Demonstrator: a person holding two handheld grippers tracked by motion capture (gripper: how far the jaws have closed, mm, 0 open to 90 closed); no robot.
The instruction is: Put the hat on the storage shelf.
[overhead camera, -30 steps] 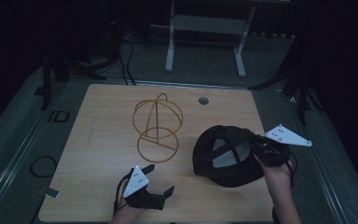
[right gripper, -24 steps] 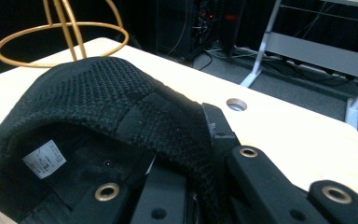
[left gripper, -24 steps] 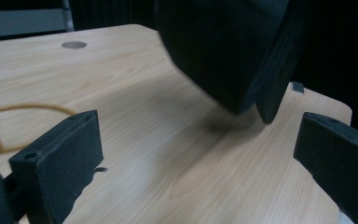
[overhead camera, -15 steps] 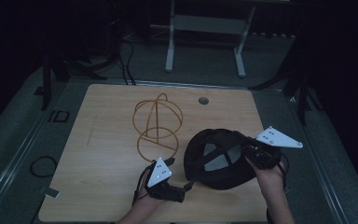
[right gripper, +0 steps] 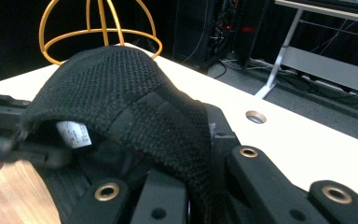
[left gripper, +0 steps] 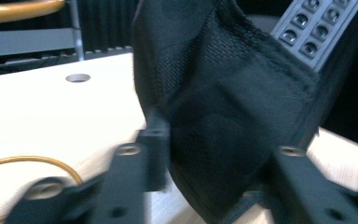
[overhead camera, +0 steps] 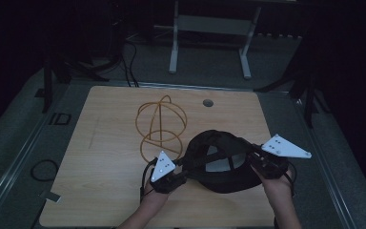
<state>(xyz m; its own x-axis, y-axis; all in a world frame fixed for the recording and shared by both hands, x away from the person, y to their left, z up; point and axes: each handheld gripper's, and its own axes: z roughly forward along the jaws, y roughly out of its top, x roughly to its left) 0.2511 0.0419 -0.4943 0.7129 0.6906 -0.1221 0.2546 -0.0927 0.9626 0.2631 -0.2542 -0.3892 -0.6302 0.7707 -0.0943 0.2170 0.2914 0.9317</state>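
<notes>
left gripper (overhead camera: pixel 183 164): fingers just closing on black cap (overhead camera: pixel 221 162) edge | right gripper (overhead camera: pixel 255 155): fingers clenched on cap | worktop (overhead camera: pixel 105 143): gold wire stand (overhead camera: pixel 159 126) near

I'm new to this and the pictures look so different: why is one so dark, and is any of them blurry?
High view: dim, with black surroundings beyond the table. Left gripper view: brighter, the tabletop nearly washed out, the black cap close and soft, the jaws smeared. Right gripper view: the cap's knit is crisp, the gold wire stand sharp, the left edge blurred.

gold wire stand (overhead camera: pixel 161 125) on the wooden table (overhead camera: pixel 105 157); metal frame (overhead camera: pixel 209 28) on the floor beyond.
</notes>
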